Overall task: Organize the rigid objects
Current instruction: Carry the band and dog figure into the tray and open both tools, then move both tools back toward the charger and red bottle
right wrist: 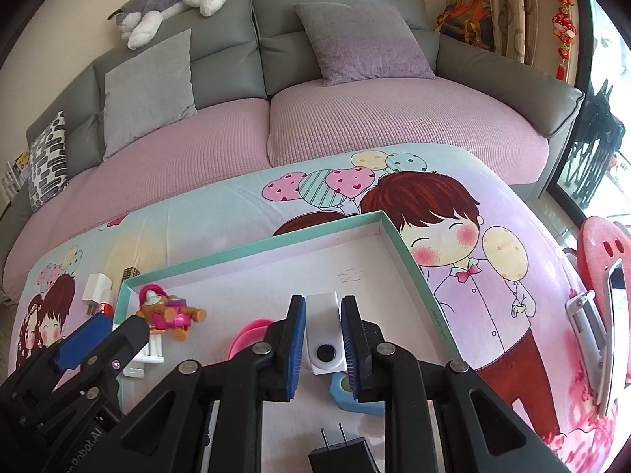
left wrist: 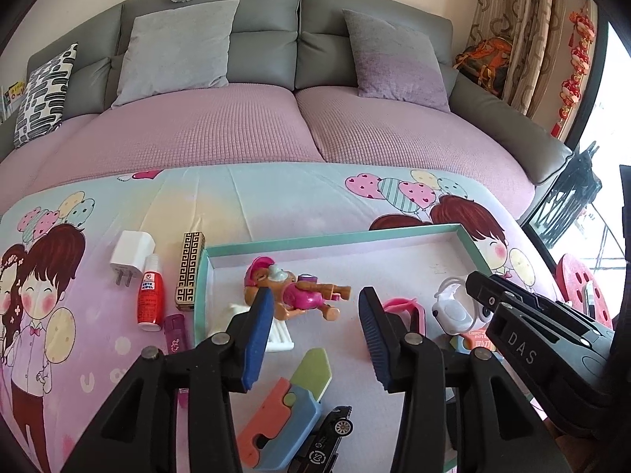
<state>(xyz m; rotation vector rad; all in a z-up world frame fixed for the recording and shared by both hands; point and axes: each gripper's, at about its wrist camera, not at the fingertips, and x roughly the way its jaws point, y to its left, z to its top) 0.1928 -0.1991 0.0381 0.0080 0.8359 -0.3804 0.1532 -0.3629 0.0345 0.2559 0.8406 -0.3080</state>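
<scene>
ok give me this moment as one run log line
left tool: open, above toy figure in tray | right tool: shut on white gadget over tray | outside tray: white charger, red bottle

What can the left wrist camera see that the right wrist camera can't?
Only the left wrist view shows the red bottle, the gold patterned box in full, the folding toy and the black toy car. Only the right wrist view shows the black plug and the right gripper shut on the white device. Both show the teal-rimmed tray, the puppy figure and the sofa.
</scene>
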